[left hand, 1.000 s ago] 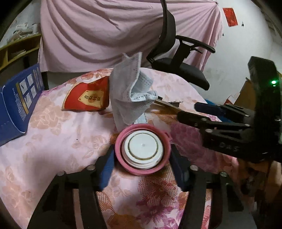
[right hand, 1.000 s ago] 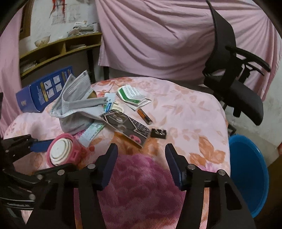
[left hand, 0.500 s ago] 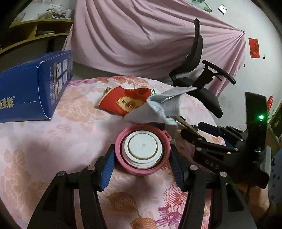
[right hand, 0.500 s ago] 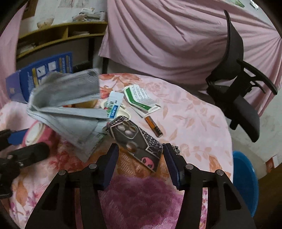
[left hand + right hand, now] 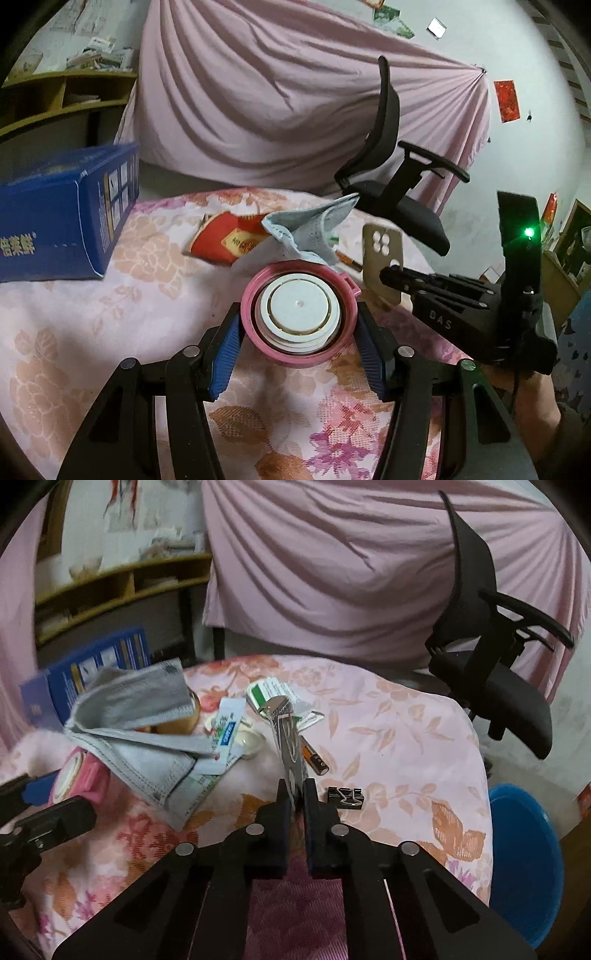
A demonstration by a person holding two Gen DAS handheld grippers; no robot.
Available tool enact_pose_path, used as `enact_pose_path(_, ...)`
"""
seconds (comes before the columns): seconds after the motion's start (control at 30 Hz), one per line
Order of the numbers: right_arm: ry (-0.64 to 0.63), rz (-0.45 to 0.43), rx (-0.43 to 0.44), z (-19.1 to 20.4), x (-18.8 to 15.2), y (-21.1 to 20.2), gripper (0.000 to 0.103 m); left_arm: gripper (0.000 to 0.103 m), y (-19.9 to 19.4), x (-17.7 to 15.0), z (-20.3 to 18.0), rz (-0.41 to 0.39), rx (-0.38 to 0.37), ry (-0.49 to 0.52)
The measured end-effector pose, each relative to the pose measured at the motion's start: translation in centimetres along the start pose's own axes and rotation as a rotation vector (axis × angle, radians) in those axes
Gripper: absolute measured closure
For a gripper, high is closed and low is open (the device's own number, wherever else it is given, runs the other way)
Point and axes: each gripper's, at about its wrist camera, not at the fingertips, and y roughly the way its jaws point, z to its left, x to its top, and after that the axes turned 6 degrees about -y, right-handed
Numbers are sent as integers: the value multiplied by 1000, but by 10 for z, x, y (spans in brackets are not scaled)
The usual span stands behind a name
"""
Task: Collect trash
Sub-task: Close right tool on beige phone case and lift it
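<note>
My left gripper (image 5: 297, 326) is shut on a round pink lid (image 5: 299, 314) with a white inner disc, held just over the flowered tablecloth (image 5: 110, 314). A grey face mask (image 5: 310, 232) lies crumpled right behind the lid. My right gripper (image 5: 295, 794) is closing tight on a patterned phone case (image 5: 290, 746), which stands on edge between its jaws. In the left wrist view the phone case (image 5: 382, 258) shows its pale inner side, with the right gripper (image 5: 388, 275) pinching its lower edge.
A blue box (image 5: 55, 221) and a red packet (image 5: 229, 240) lie at the left. A battery (image 5: 314, 758), a binder clip (image 5: 345, 797), a green-and-white packet (image 5: 273, 694) and a small sachet (image 5: 229, 731) litter the cloth. A blue bin (image 5: 524, 864) and office chair (image 5: 498, 664) stand right.
My right gripper has gone from open to shut on the phone case and tipped it from flat up onto its edge. My left gripper has swung leftward with the pink lid.
</note>
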Motion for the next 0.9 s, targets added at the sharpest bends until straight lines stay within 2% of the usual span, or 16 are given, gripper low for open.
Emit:
enact_pose_path(0.2, 15, -122, -20, 0, -6, -28, 99, 50, -9, -2, -14, -68, -12, 32)
enact_pose_path(0.37, 32, -167, -20, -3, -8, -40, 100, 50, -11, -6, -25, -87, -12, 62)
enact_pose_path(0.47, 60, -150, 1, -8, -11, -42, 100, 50, -9, -7, -27, -76, -17, 61)
enact_pose_path(0.63, 102, -64, 13, -17, -18, -36, 97, 50, 3, -6, -25, -16, 6, 28)
enact_pose_path(0.7, 118, -40, 24, -21, -19, -33, 89, 50, 4, -6, -22, -5, 16, 13)
enact_pose_path(0.77, 130, -15, 40, -23, -20, -28, 56, 50, 7, -5, -20, 7, 23, -3)
enact_pose_path(0.9, 138, 38, 63, -24, -21, -18, 53, 50, 10, -4, -16, 24, 23, -14)
